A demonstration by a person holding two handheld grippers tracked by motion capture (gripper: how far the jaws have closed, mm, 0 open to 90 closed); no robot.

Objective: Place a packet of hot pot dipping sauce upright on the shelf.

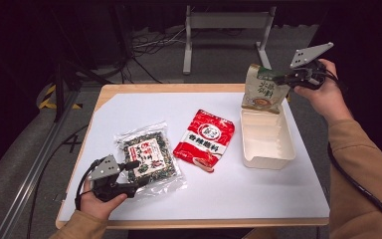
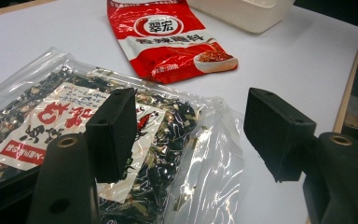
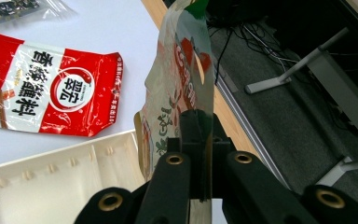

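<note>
Right gripper view shows the right gripper (image 3: 200, 140) clamped on the beige pouch (image 3: 179, 79), hanging over the white box (image 1: 266, 142) near the table's (image 1: 219, 194) far right corner. Light, floppy, probably slick film; grip its seam. Left gripper (image 2: 191, 135) gapes over the clear packet (image 2: 74, 135).

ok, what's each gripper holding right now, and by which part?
The right gripper is shut on the beige pouch, pinching its top edge above the white box. The left gripper is open over the clear seaweed bag, holding nothing.
</note>
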